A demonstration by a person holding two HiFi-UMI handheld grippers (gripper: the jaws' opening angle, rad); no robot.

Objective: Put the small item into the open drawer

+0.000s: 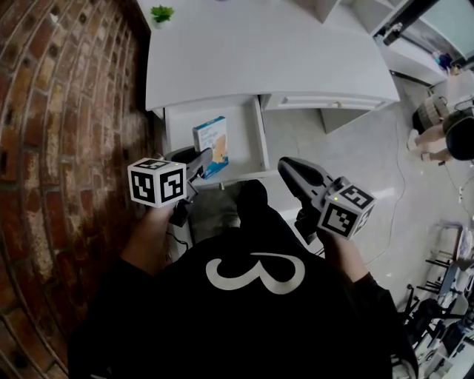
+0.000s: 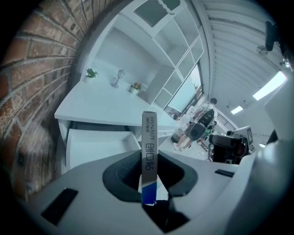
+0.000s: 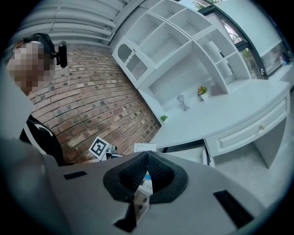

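A small blue-and-white box (image 1: 211, 146) hangs above the open white drawer (image 1: 178, 129) under the desk's left end. My left gripper (image 1: 201, 160) is shut on the box's lower end. In the left gripper view the box (image 2: 149, 135) stands edge-on and upright between the pads of the left gripper (image 2: 150, 161), with the drawer (image 2: 96, 144) below and beyond it. My right gripper (image 1: 286, 168) is to the right of the drawer, over the floor. Its jaws (image 3: 147, 155) are shut with nothing between them. Behind them the box (image 3: 144, 147) shows.
A white desk (image 1: 259, 52) carries a small potted plant (image 1: 161, 13) at its back left. A brick wall (image 1: 67, 111) runs along the left. A closed drawer (image 1: 326, 101) sits to the right of the open one. People (image 1: 444, 126) stand at the far right.
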